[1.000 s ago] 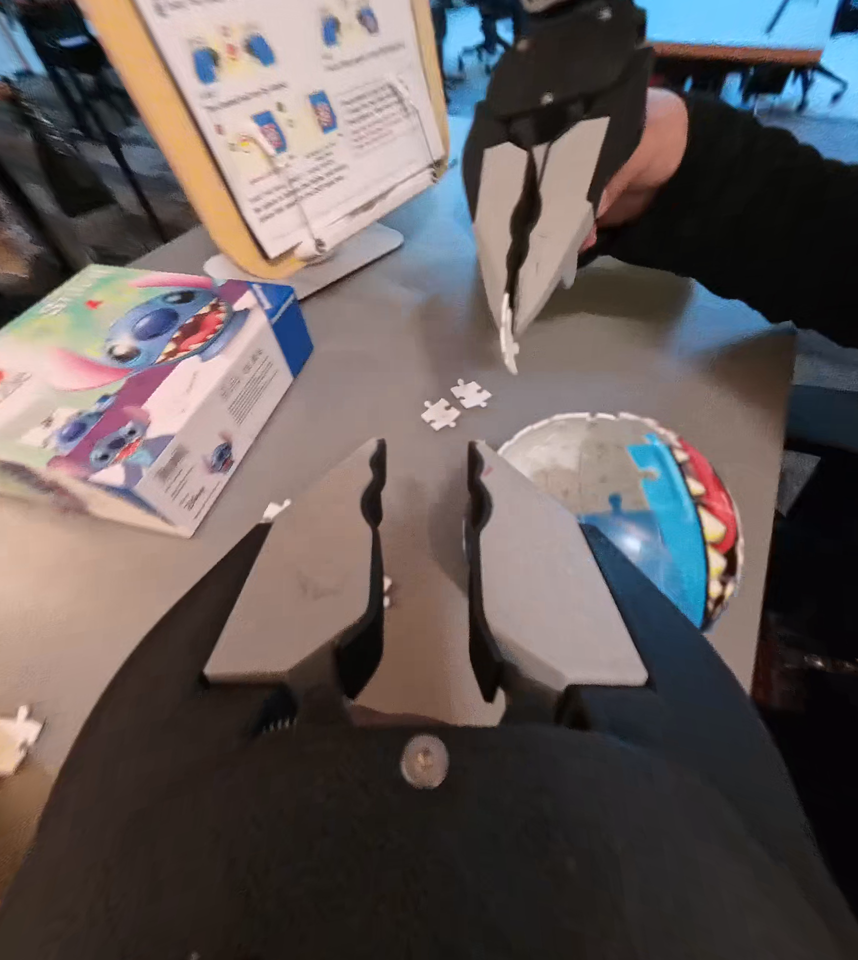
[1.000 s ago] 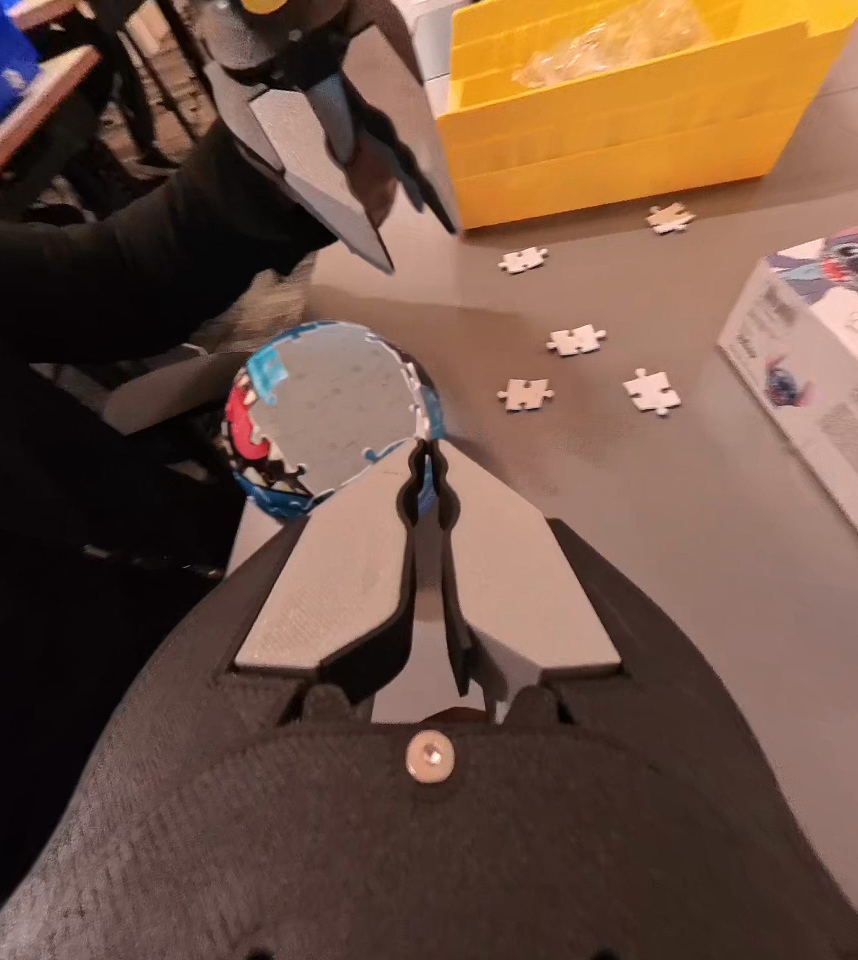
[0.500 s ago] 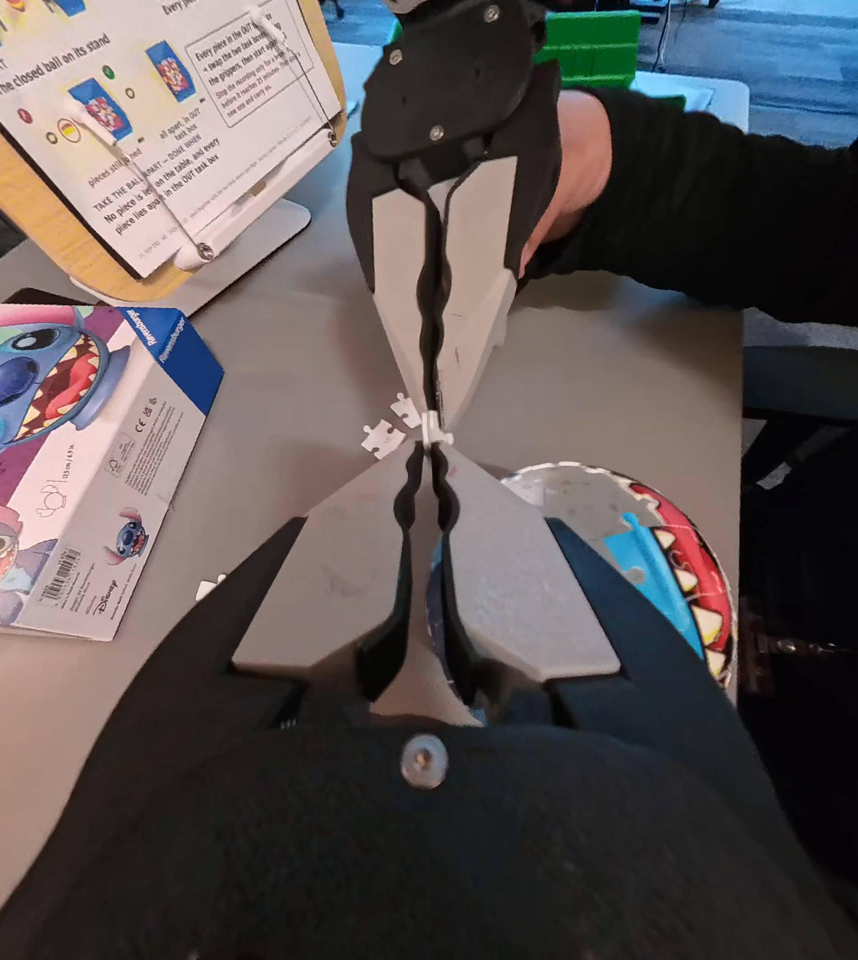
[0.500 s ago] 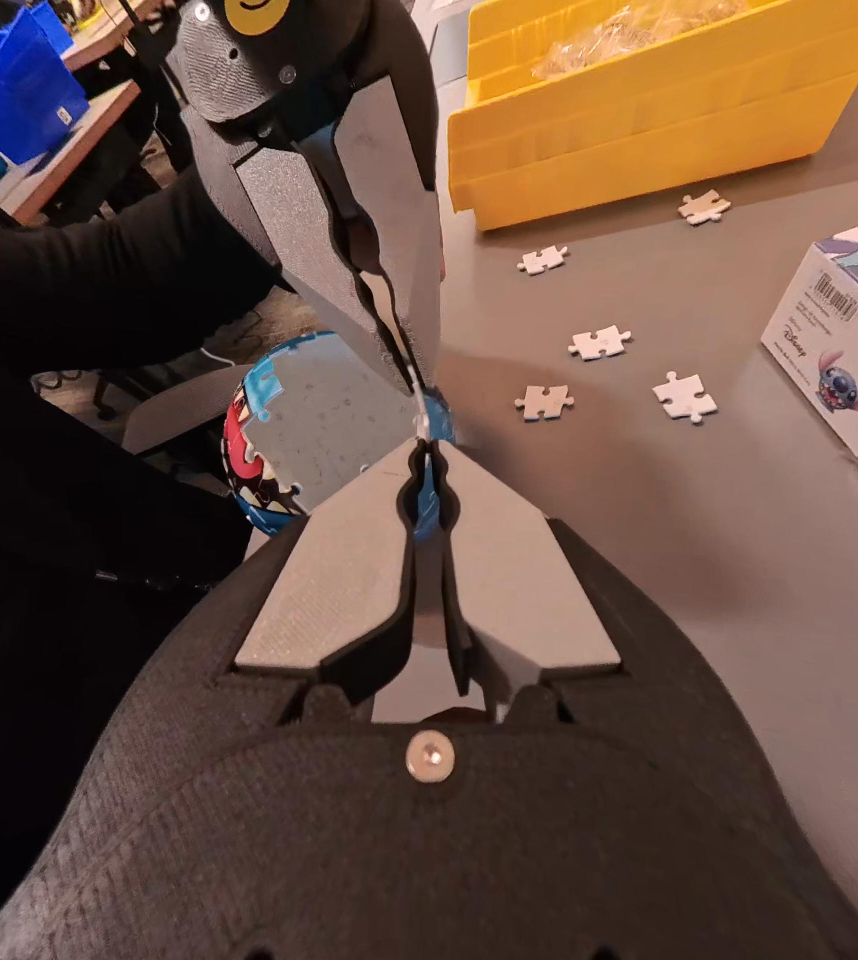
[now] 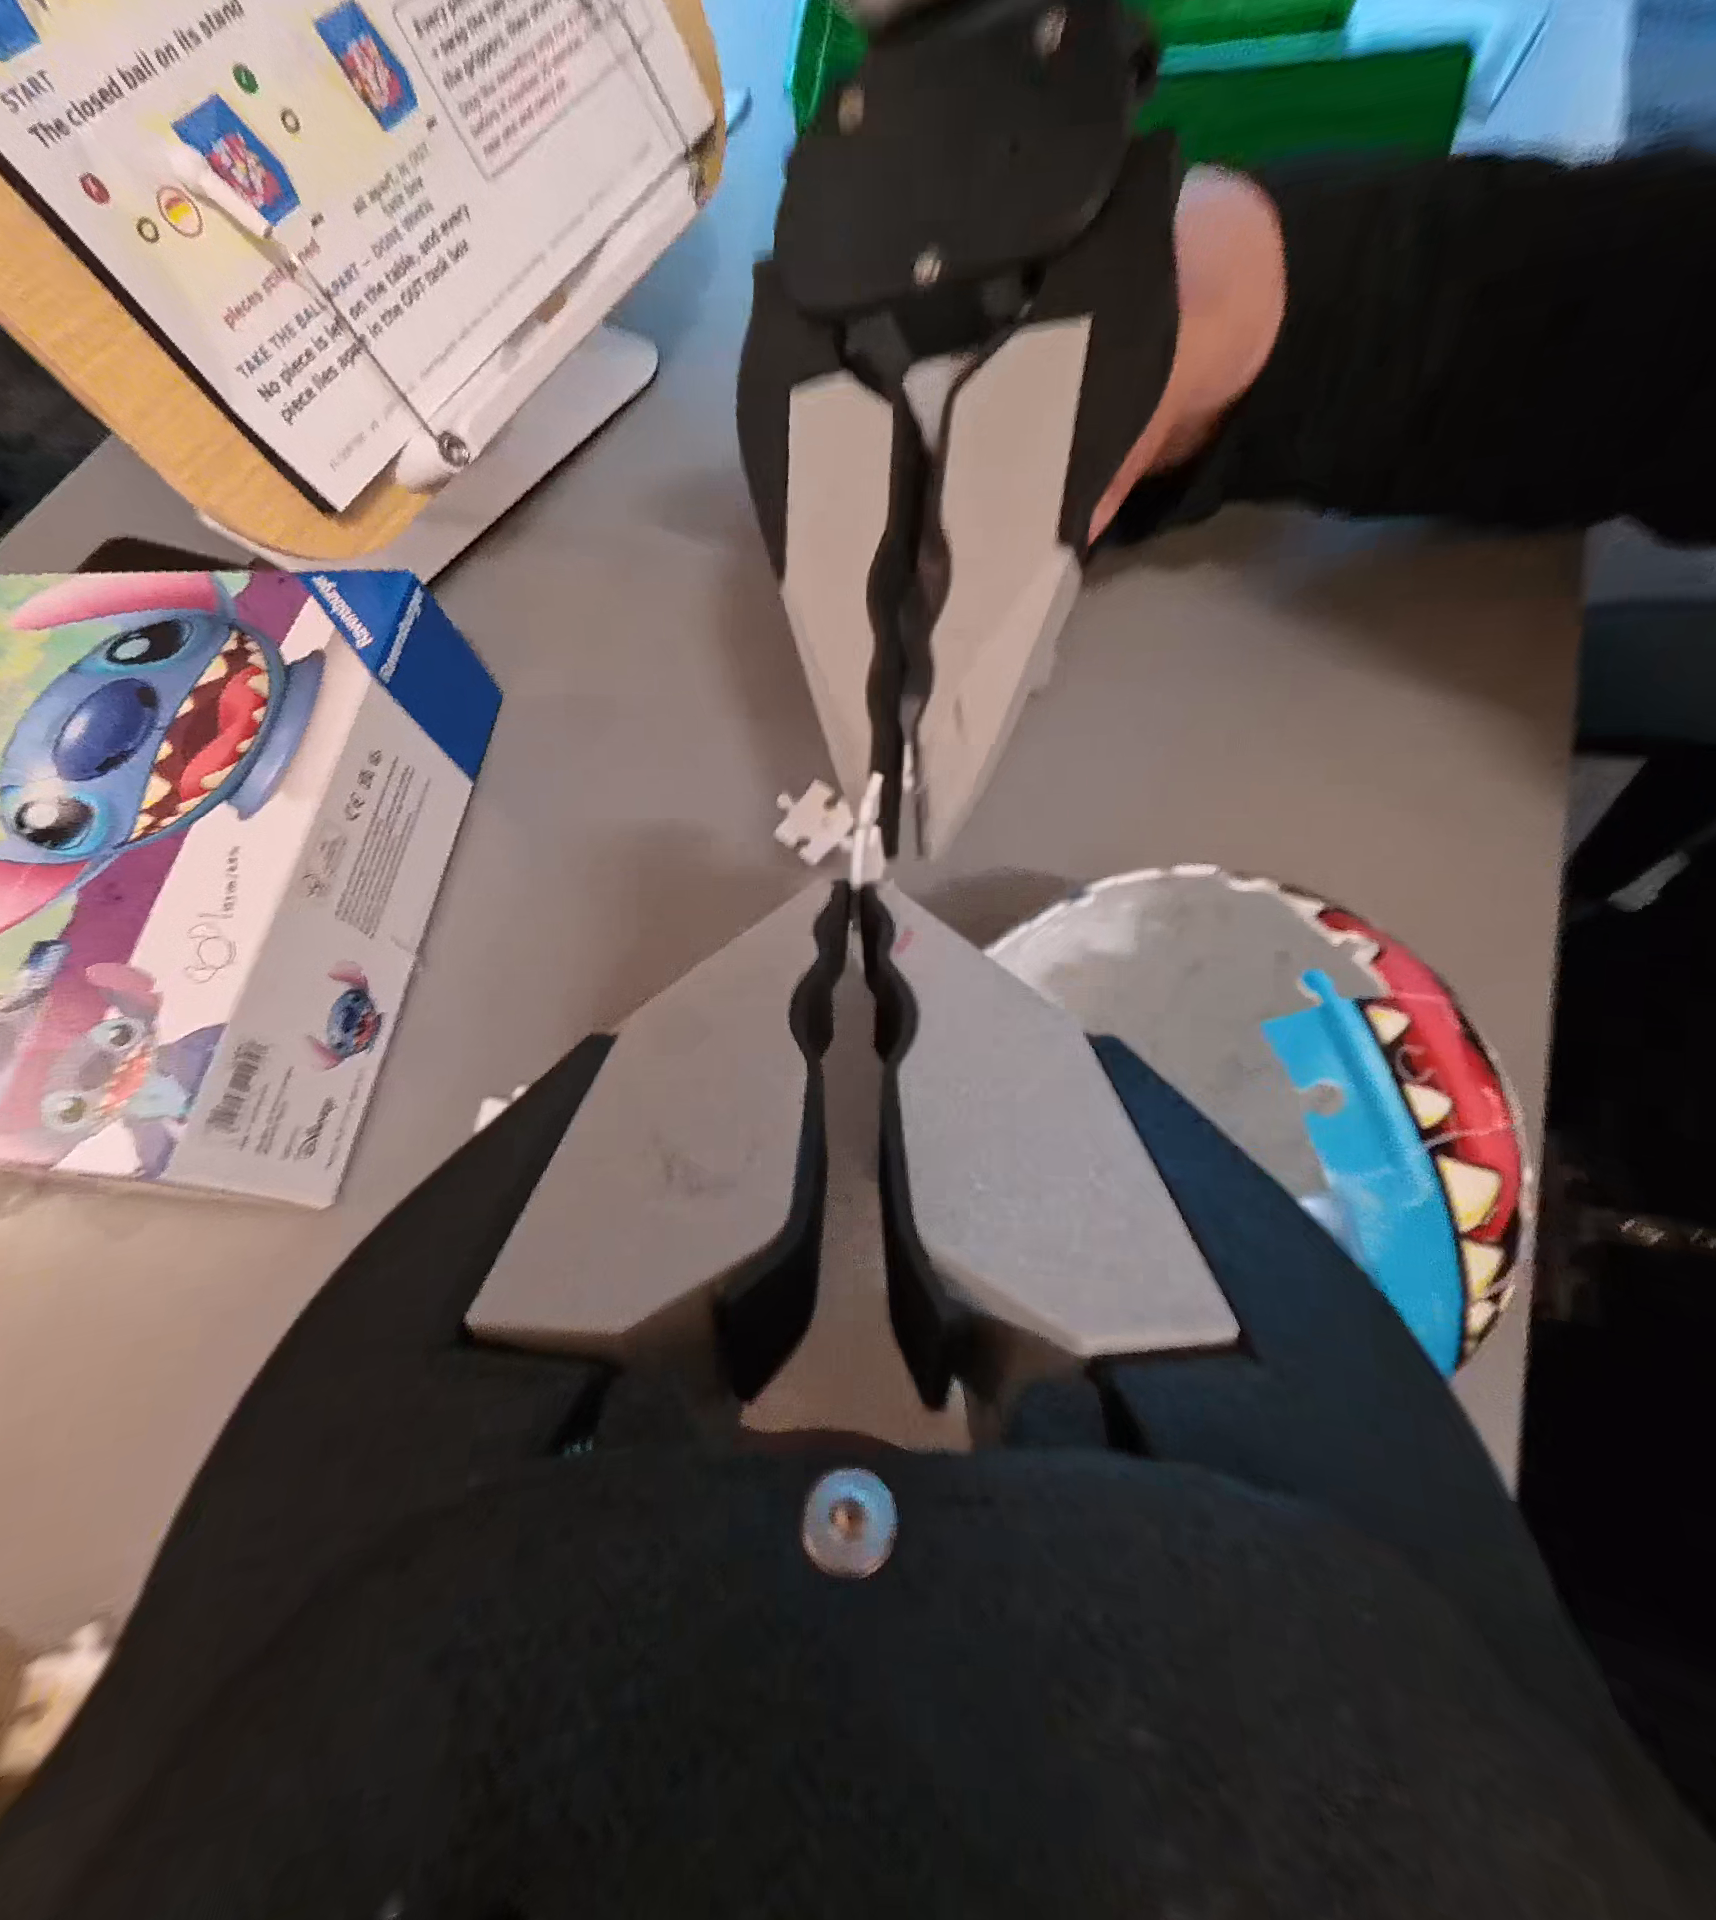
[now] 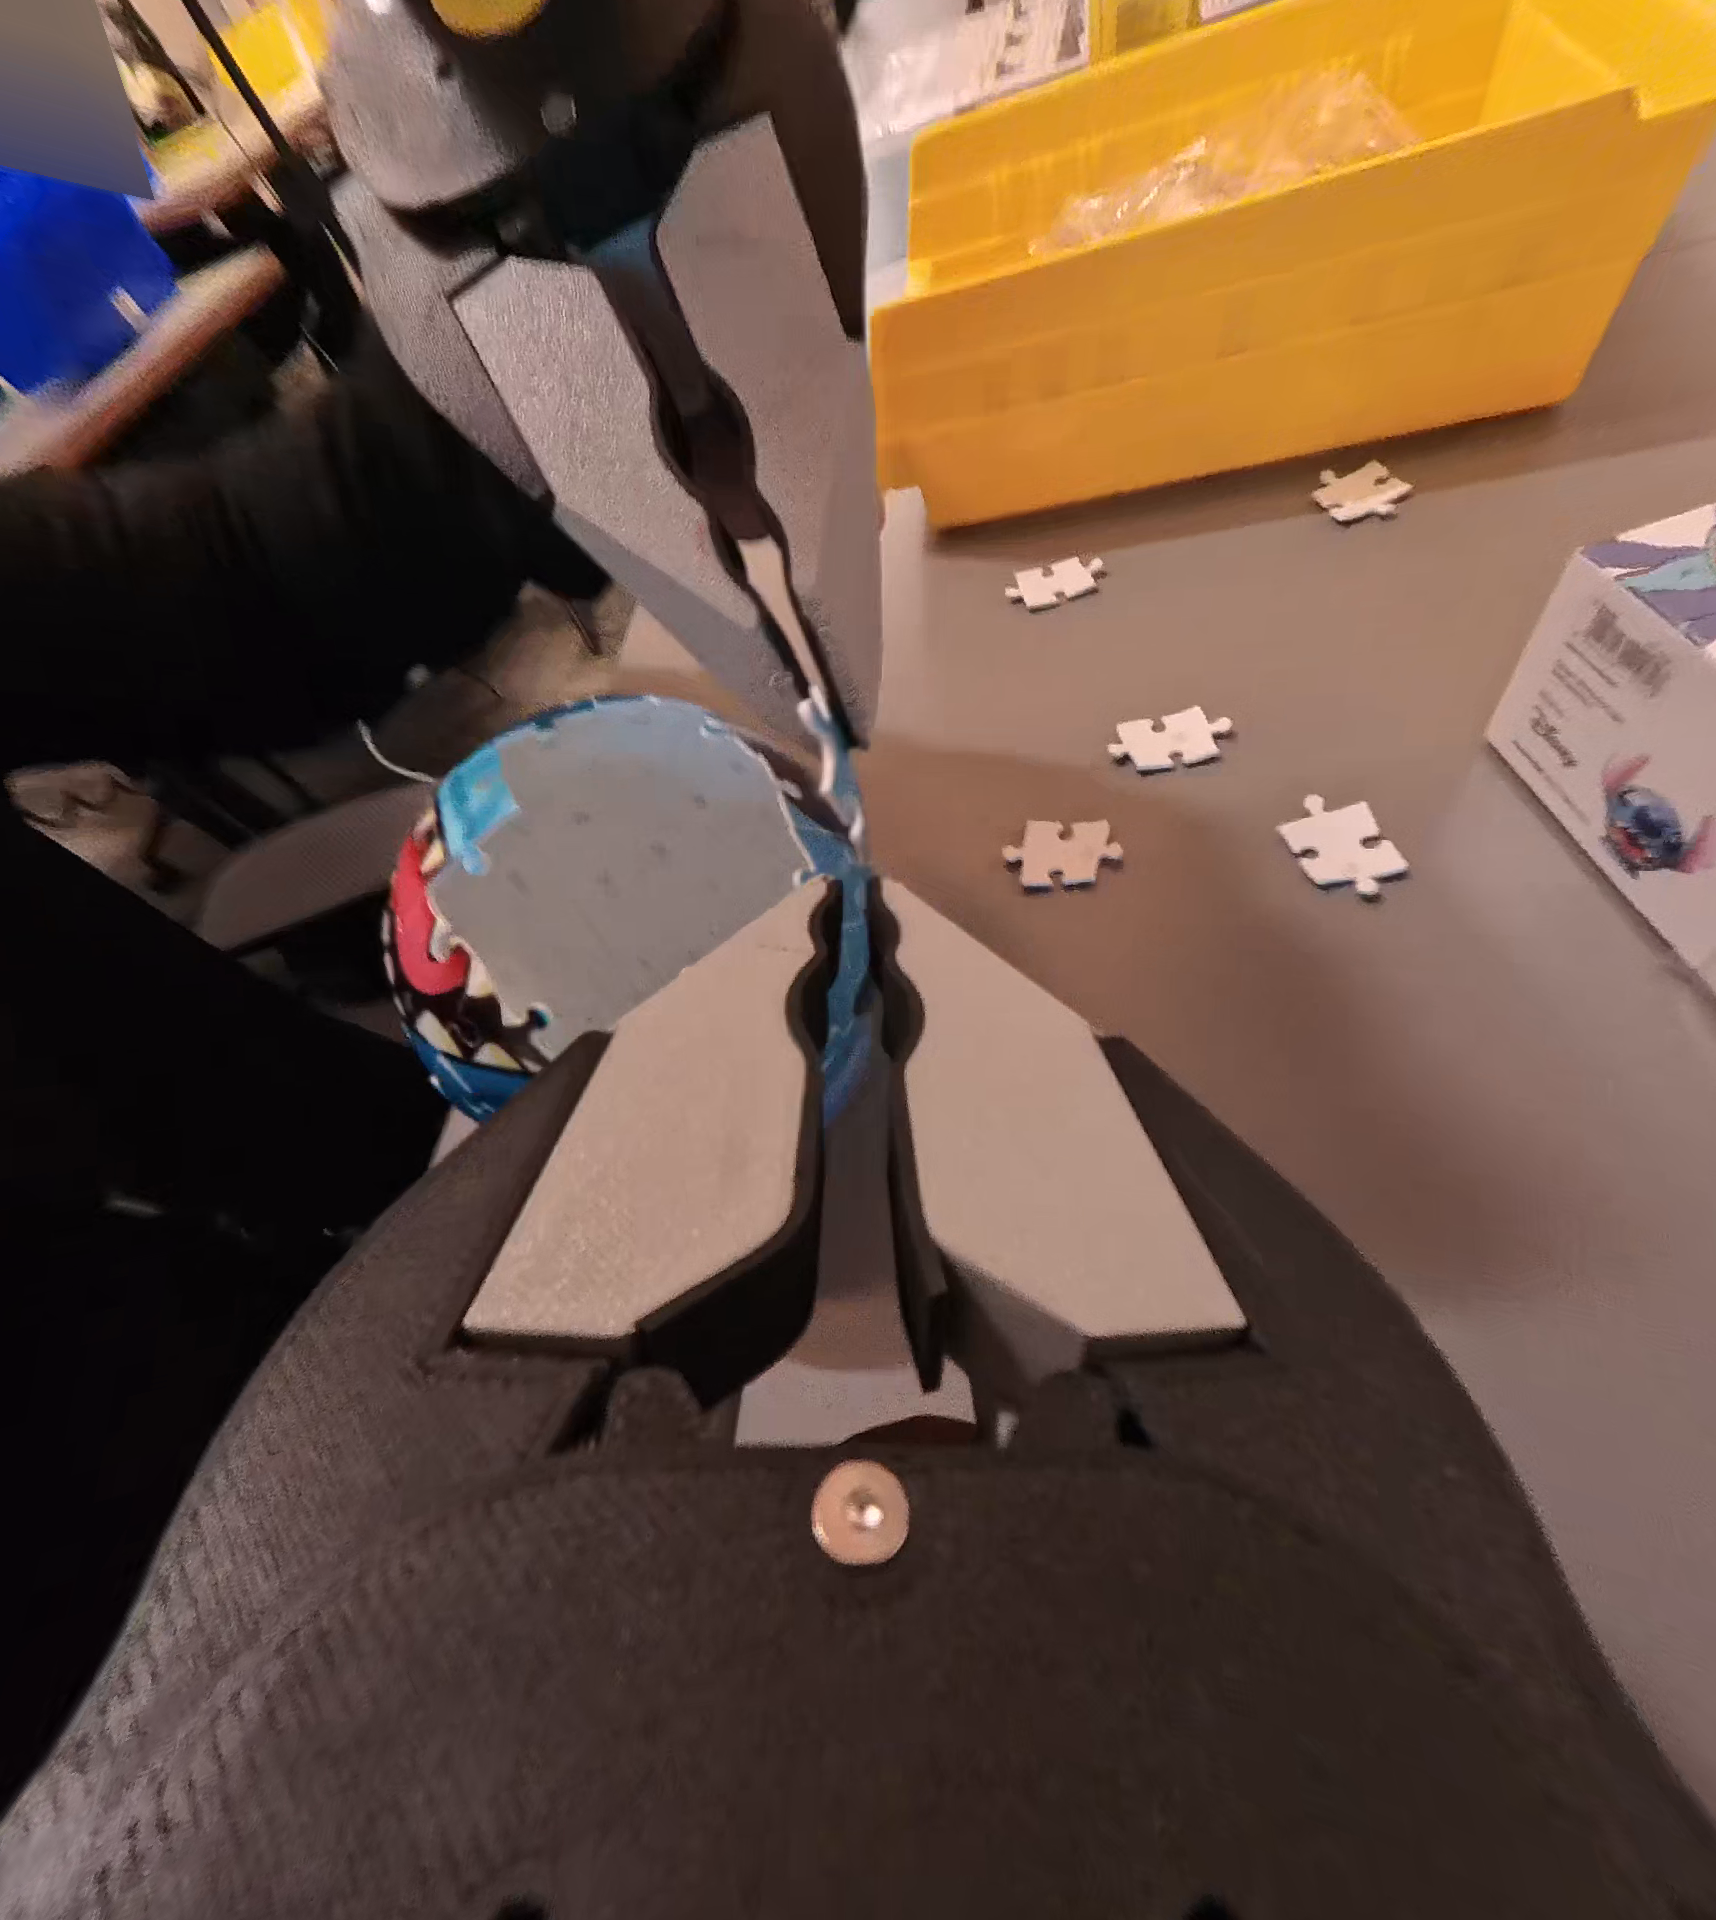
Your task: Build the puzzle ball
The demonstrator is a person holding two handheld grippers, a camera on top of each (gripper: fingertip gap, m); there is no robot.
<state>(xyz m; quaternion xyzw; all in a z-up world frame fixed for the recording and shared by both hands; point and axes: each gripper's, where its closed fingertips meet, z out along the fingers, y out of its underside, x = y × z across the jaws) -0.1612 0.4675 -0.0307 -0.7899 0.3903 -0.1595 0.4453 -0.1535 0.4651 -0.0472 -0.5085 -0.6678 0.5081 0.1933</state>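
So the left wrist view has stuff the other one misses: a sheet of printed instructions on a wooden stand (image 5: 314, 239) at the far left, and the picture side of the puzzle box (image 5: 158, 883) lying flat on the grey tabletop (image 5: 1249, 727). The right wrist view instead gets the yellow bin (image 6: 1249, 312) at the far side, with what looks like a clear plastic bag inside (can't tell what's in the bag), plus five loose pieces (image 6: 1171, 740) scattered white side up on the tabletop between the bin and the box. The two grippers meet tip to tip above the tabletop, right beside the half-built puzzle ball (image 5: 1353, 1091), which sits open side up near the tabletop's edge like a bowl, grey inside with blue, red and teeth on the outside. The right gripper (image 5: 901, 821) comes down from the far side in the left view, held by a hand (image 5: 1218, 343) in a black sleeve, and it's pinched closed on a small white puzzle piece (image 5: 869, 842) sticking out of its tips. The left gripper (image 5: 854, 899) is closed down to a thin slit, tips right at that same piece, but it's too blurry to say whether it's actually got hold of it. One more loose piece (image 5: 812, 826) lies on the tabletop just left of the tips.
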